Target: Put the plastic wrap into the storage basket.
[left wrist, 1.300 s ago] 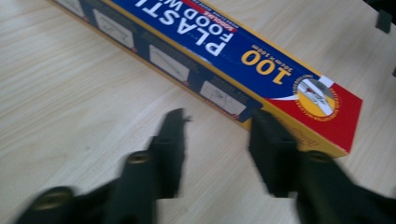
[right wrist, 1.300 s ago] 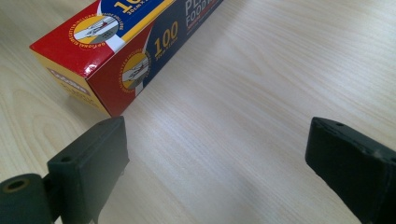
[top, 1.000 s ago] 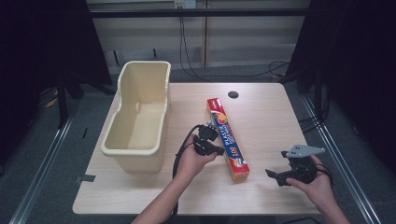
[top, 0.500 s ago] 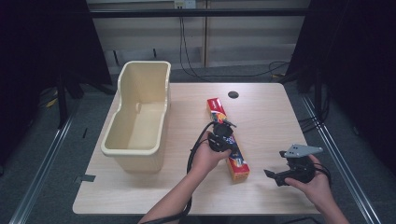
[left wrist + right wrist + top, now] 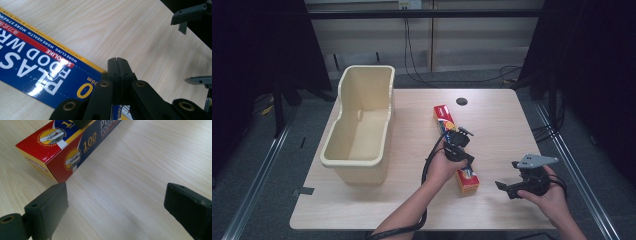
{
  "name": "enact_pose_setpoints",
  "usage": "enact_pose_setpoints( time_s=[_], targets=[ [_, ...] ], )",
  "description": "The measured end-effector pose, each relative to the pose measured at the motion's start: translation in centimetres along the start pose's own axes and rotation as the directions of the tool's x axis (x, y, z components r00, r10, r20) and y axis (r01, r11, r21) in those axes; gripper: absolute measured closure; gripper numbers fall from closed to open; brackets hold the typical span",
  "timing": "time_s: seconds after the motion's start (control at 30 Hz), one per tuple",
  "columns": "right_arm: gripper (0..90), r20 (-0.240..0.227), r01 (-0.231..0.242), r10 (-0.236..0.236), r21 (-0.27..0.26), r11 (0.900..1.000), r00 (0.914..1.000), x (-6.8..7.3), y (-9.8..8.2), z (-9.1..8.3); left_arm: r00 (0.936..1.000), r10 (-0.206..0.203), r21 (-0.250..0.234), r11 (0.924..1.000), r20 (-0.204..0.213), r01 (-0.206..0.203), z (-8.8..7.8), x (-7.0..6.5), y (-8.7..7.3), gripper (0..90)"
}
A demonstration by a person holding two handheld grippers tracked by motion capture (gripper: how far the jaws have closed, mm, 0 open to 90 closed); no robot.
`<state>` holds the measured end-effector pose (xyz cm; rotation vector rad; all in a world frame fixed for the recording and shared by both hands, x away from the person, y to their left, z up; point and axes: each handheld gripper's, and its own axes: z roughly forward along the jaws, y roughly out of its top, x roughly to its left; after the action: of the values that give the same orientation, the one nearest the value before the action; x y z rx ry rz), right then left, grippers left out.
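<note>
High view: I see a cream tub (image 5: 362, 125) at the table's (image 5: 497, 125) left and a dark round spot (image 5: 462, 101) near the far edge. The red-and-blue food wrap box (image 5: 455, 150) lies mid-table. My left gripper (image 5: 458, 145) sits over it, jaws pressed together; whether it touches is unclear. My right gripper (image 5: 512, 187) hangs spread wide, near the box's red end (image 5: 50, 152).

Change over the last second: the left gripper (image 5: 460, 141), black and two-jawed, has travelled from the table area beside the cream tub rightward onto the long red-and-blue cardboard box of plastic food wrap (image 5: 455, 150). Its jaws, pressed together, now sit above the box's upper face near its middle.
</note>
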<state>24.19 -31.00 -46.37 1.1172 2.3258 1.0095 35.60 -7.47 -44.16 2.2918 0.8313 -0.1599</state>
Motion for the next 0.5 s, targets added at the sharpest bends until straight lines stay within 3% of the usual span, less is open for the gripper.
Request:
enact_pose_setpoints(
  time_s=[0.4, 0.43, 0.5],
  targets=[
    [5.3, -0.004, 0.003, -0.003, 0.001, 1.0, 1.0, 0.1, 0.07, 0.08, 0.9997, -0.004, 0.001, 1.0, 0.023, 0.004, 0.77, -0.62, 0.05, 90.0],
    [5.3, -0.002, 0.001, -0.001, 0.0, 1.0, 1.0, 0.1, 0.07, 0.05, 0.9996, 0.016, 0.015, 0.9998, 0.024, -0.017, 0.71, -0.65, 0.02, 90.0],
    [5.3, -0.002, 0.003, -0.003, -0.001, 1.0, 1.0, 0.09, 0.07, 0.04, 0.9995, 0.014, 0.013, 0.9998, 0.029, -0.015, 0.71, -0.84, -0.12, 90.0]
  ],
)
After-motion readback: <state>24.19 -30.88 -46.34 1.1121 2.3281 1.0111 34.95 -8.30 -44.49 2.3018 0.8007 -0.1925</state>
